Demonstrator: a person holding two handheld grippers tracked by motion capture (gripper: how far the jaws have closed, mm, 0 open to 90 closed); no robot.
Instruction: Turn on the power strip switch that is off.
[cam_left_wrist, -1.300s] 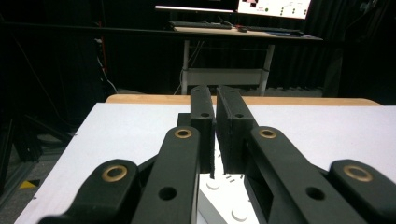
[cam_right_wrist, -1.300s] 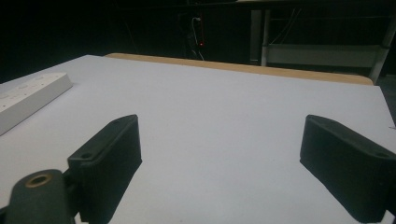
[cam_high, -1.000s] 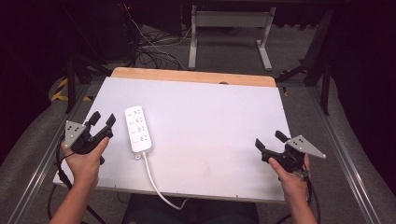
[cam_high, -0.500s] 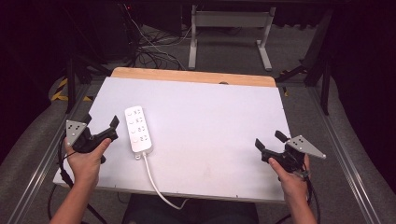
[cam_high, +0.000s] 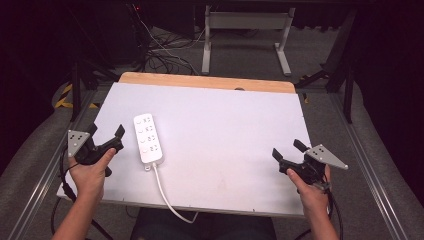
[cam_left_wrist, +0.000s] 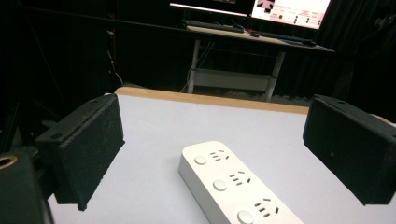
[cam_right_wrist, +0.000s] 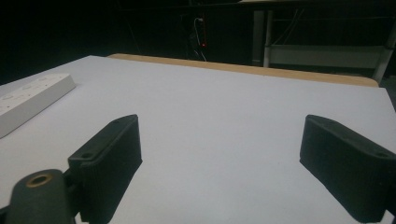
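Note:
A white power strip (cam_high: 149, 139) lies on the white table top (cam_high: 225, 130) at the left, its cable (cam_high: 165, 192) running off the near edge. My left gripper (cam_high: 106, 131) sits just left of the strip, held in a hand. Its jaws have just been opening and then eased in slightly. They stand open with nothing between them. In the left gripper view the power strip (cam_left_wrist: 233, 186) lies ahead of the left gripper (cam_left_wrist: 217, 119), apart from both pads. My right gripper (cam_high: 287, 149) rests open near the right front edge, far from the power strip (cam_right_wrist: 28, 100).
A wooden strip (cam_high: 205, 81) borders the table's far edge. Beyond it stand a metal desk frame (cam_high: 245, 22) and loose floor cables (cam_high: 160, 55). Metal rails (cam_high: 365, 170) run along both sides. A lit monitor (cam_left_wrist: 289, 9) glows in the dark background.
The left gripper's jaws have spread wider apart than a second ago. Both hands and the power strip stay where they were.

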